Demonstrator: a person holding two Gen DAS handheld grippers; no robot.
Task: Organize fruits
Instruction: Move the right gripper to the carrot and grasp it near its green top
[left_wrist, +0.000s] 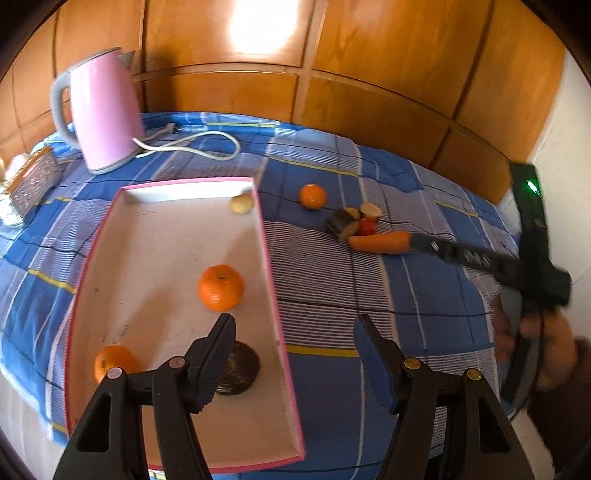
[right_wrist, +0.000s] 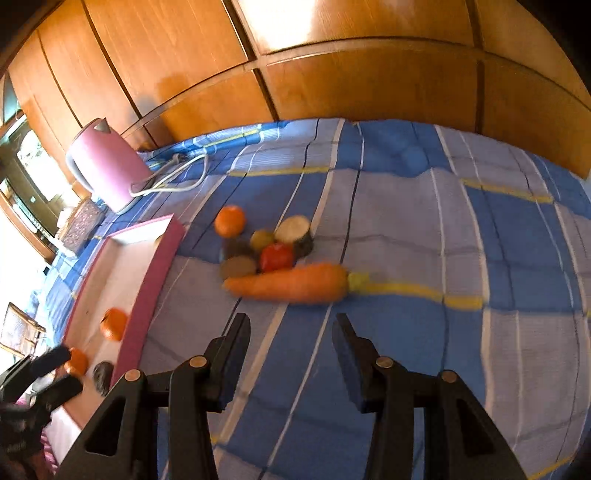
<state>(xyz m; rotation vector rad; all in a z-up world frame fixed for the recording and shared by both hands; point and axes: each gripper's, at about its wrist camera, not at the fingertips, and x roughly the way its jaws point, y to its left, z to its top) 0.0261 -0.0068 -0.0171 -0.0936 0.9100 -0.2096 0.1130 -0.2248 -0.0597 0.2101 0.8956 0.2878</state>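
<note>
Our left hand-held gripper (left_wrist: 295, 354) hangs open and empty over the tray (left_wrist: 273, 266), which already holds two oranges (left_wrist: 221, 287), while our right one (right_wrist: 291, 347), also open, faces the carrot (right_wrist: 291, 282) heap on the counter (right_wrist: 406, 221), likely next.

Bare cloth (right_wrist: 424, 332) was left open toward the carrot (right_wrist: 291, 282) at twelve o'clock; the tray wall (right_wrist: 147, 295) was found blocking at nine o'clock.
</note>
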